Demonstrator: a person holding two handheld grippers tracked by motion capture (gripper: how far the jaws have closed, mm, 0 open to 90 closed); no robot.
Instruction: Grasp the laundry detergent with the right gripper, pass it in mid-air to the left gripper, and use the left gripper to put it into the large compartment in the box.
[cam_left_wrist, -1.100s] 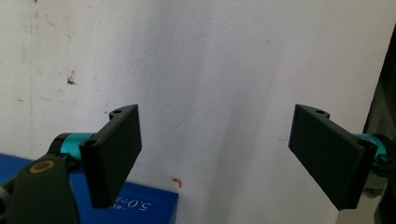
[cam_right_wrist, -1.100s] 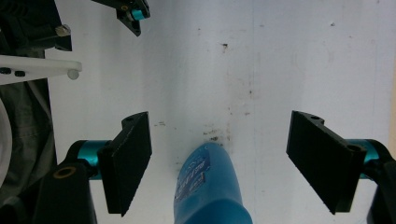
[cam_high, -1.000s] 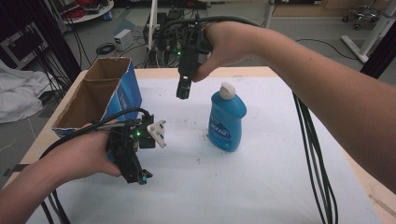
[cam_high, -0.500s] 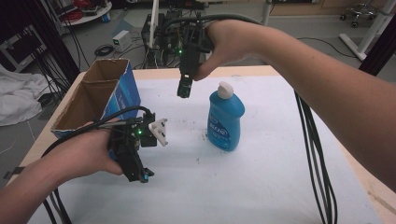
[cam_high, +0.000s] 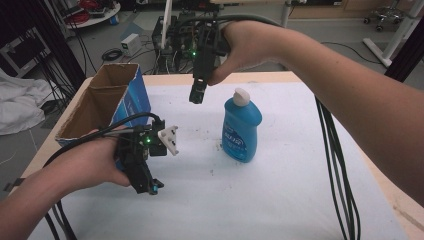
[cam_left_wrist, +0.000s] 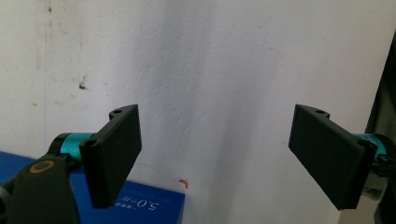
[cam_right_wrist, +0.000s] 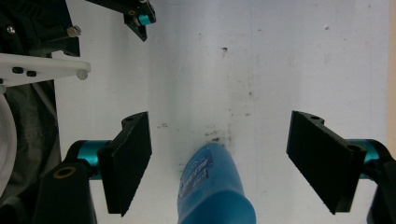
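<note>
Right gripper (cam_right_wrist: 218, 161) poised above the blue bottle (cam_high: 241, 129)

Both grippers stand wide and empty — the bottle is upright mid-table, right of the cardboard box (cam_high: 107, 102). Best to lower squarely, close on its shoulders — left gripper (cam_left_wrist: 217, 156) clear.

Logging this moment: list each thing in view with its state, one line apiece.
Blue bottle: upright on the table, white cap on, not gripped.
Cardboard box: open at the top, lying on its side.
Left tongs: open, nothing between.
Right tongs: open, above the bottle.
</note>
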